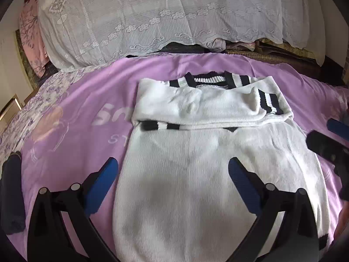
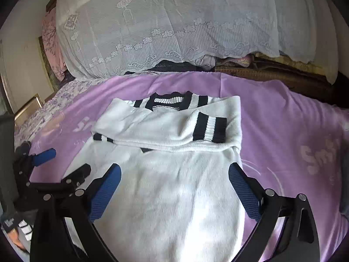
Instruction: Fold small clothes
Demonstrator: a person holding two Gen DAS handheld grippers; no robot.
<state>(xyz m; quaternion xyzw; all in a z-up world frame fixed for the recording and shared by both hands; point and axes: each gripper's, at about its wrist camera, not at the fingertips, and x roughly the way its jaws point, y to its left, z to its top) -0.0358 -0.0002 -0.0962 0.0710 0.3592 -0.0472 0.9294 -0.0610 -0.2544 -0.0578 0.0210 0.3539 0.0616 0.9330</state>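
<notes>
Sweater lies flat on your purple blanket, collar at twelve o'clock, both sleeves crossed over the chest in a band, so the width is already taken in and, I judge, only the hem-to-collar fold is left. Your left gripper and right gripper both hover above the lower body with jaws wide apart and nothing between the pads, which suits a reach for the hem at six o'clock. The left view shows a dark garment at eight o'clock and the right gripper's fingers at three. The right view shows the striped cuff squarely and the left gripper at nine. The lace-covered pile sits well beyond the collar.
</notes>
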